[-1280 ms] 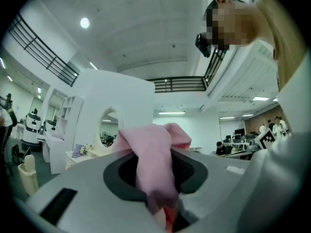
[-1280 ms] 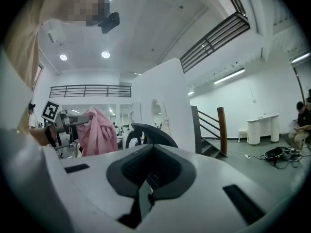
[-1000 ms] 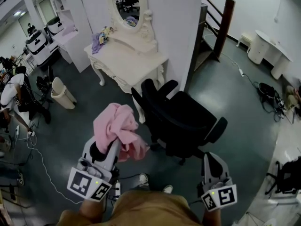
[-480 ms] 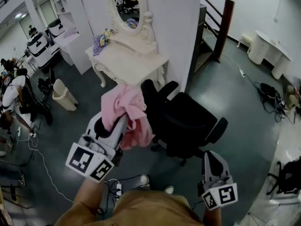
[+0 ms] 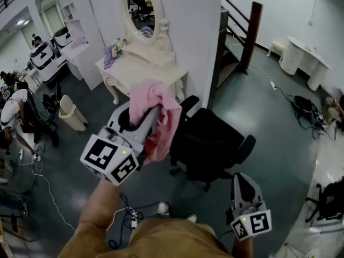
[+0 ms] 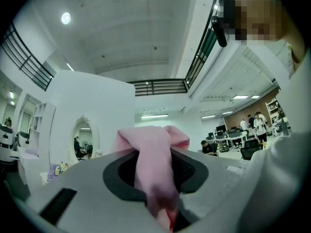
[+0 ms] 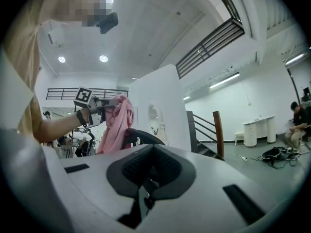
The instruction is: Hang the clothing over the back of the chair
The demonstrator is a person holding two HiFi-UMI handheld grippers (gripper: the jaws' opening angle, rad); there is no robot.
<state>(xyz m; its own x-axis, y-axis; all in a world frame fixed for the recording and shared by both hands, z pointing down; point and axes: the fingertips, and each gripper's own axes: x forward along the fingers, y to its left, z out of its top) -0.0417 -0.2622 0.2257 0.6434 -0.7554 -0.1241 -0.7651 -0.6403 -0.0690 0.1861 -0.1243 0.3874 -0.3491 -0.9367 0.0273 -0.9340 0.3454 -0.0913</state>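
Left gripper (image 5: 153, 114): its fingers are clamped on a bunched pink garment (image 5: 165, 129). The garment droops from them at the centre of the head view, just left of the back of a black office chair (image 5: 215, 144). Right gripper (image 5: 242, 180), at lower right: its 2 fingers are closed together with nothing between them. An oval mirror (image 5: 141, 7) stands behind, at upper centre.

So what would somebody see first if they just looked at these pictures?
Probably the pink clothing, bunched up and pinched in the left tool, held up in the middle. Just to its right stands a black office chair, and further back a white dressing table with an oval mirror.
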